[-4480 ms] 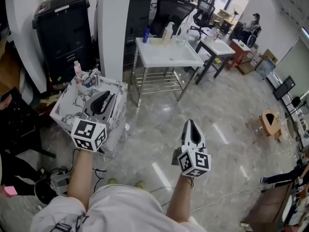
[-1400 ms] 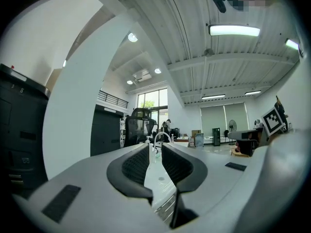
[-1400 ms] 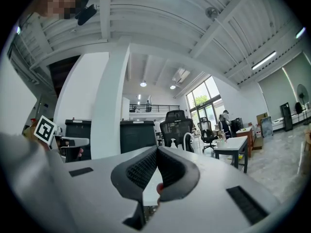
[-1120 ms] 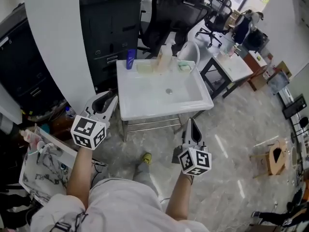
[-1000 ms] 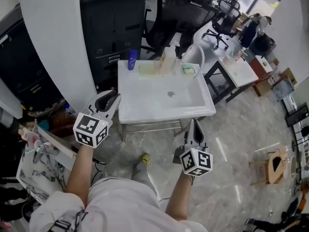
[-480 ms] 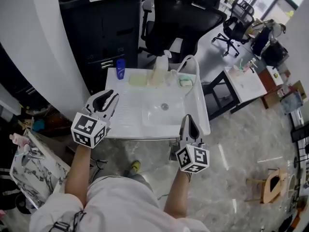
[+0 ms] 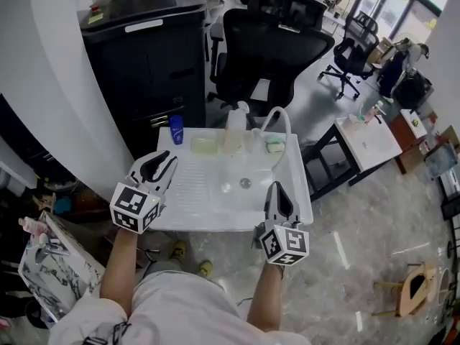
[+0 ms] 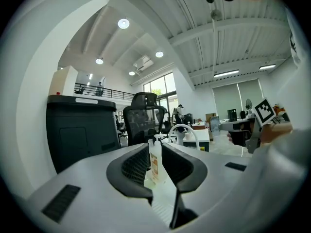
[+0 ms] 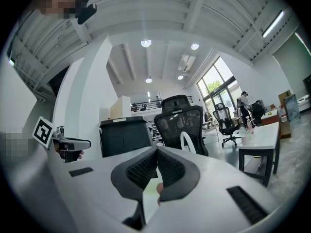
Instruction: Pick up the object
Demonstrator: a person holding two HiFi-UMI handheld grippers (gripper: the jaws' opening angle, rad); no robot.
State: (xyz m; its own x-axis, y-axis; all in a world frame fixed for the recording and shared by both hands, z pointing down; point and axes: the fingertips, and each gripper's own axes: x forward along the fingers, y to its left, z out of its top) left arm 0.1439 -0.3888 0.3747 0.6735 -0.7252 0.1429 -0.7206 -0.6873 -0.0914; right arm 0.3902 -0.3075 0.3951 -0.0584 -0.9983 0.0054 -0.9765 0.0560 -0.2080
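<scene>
Left gripper (image 7: 162,161): jaws parted, apparently sighting the pump bottle (image 8: 154,163) at the back edge. Right gripper (image 7: 277,190): jaws closed, empty, over the surface's (image 7: 208,223) near edge.

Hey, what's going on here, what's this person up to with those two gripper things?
A person stands at a white sink table, holding a gripper in each hand. Nothing has been picked up yet. The left gripper is open over the sink's near left corner, aimed toward the white pump bottle at the back rim. The right gripper is shut and empty, near the front right edge.
</scene>
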